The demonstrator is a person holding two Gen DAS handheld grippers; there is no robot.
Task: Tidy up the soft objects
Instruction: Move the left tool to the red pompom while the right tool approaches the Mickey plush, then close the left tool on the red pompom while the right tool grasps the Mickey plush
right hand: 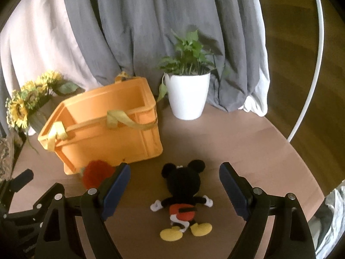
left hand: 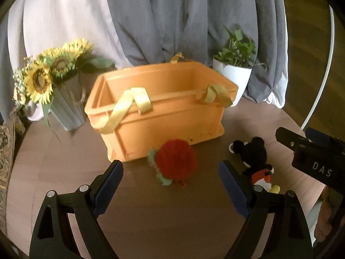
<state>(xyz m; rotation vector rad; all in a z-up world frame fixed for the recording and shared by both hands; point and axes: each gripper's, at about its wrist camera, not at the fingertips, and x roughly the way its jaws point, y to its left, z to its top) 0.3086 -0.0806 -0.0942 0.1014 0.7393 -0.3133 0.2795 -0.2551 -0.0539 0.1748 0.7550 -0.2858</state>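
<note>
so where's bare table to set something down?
Free: the table right of the orange bin, in front of the white pot. Crowded: the bin's front, where the red plush and mouse doll lie.

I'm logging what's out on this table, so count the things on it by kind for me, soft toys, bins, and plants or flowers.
Soft toys: 2, the red plush and the mouse doll
Bins: 1, the orange crate
Plants or flowers: 2, the sunflower vase and the potted plant
Total: 5
</note>
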